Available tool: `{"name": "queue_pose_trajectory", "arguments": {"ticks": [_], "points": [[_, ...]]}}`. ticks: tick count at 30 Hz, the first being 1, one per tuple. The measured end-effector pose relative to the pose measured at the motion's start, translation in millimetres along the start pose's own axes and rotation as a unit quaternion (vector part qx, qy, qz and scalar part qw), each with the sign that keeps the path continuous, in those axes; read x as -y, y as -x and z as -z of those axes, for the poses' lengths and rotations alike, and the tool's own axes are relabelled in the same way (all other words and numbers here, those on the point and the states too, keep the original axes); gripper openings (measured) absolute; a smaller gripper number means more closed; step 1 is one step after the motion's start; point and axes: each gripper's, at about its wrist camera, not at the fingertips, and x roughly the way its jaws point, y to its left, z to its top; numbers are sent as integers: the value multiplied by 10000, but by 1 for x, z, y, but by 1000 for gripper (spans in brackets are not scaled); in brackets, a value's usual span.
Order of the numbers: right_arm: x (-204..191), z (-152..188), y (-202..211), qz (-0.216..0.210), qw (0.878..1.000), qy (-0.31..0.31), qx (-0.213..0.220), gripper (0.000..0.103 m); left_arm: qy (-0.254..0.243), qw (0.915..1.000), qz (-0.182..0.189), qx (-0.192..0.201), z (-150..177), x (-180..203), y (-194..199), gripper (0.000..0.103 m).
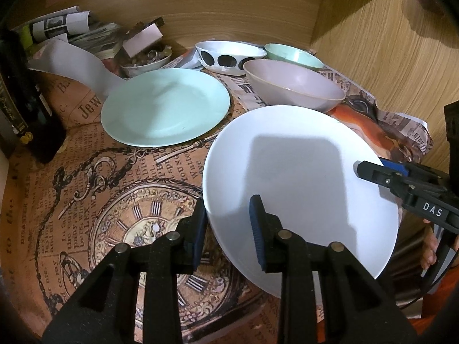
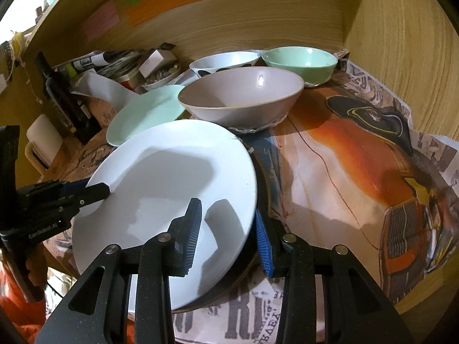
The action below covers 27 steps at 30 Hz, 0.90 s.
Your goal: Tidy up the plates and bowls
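Observation:
A white plate (image 1: 301, 177) (image 2: 172, 172) is held tilted above the printed table cover. My left gripper (image 1: 228, 229) (image 2: 97, 193) is shut on its left rim, one pad on top and one underneath. On the opposite rim, my right gripper (image 2: 228, 235) (image 1: 370, 169) is shut the same way. A dark round rim shows under the plate's right edge in the right wrist view. Behind lie a mint plate (image 1: 166, 106) (image 2: 143, 111), a pinkish-grey bowl (image 1: 295, 86) (image 2: 241, 97), a green bowl (image 1: 292, 54) (image 2: 301, 60) and a white bowl with black dots (image 1: 229, 54) (image 2: 223, 60).
A small dish of trinkets (image 1: 146, 60), a curled white sheet (image 1: 83, 66) and stacked papers (image 1: 63, 25) crowd the back left. A dark box (image 1: 25, 106) stands at the left edge. Wooden walls (image 1: 387, 43) close the back and right. A hand (image 1: 430, 249) grips the right tool.

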Motion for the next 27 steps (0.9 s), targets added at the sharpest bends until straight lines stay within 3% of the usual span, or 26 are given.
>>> {"name": "queue_pose_trajectory", "arguments": {"ticks": [4,10,15,20,22,27], "points": [[0,-1,0,34,10000,62,-30,33,-71,10000,-16,48,2,1,-1,30],[-8,-4,6,531,9976,406,204,34,-142,9999,-22,68,1,3,-3,30],[-10,-9,8,587,9967,474,286,34,-213,9997,-19,84,-1,7,-7,30],[-10,-13,14,452,9974,399,407,34,-104,9998,-43,158,-2,-2,-2,34],[-14,-16,18,373,9974,408,466,35,-39,9997,-66,223,-4,-8,3,40],[-22,-32,30,89,9967,435,683,42,131,9976,-187,658,-9,-25,31,51]]}}
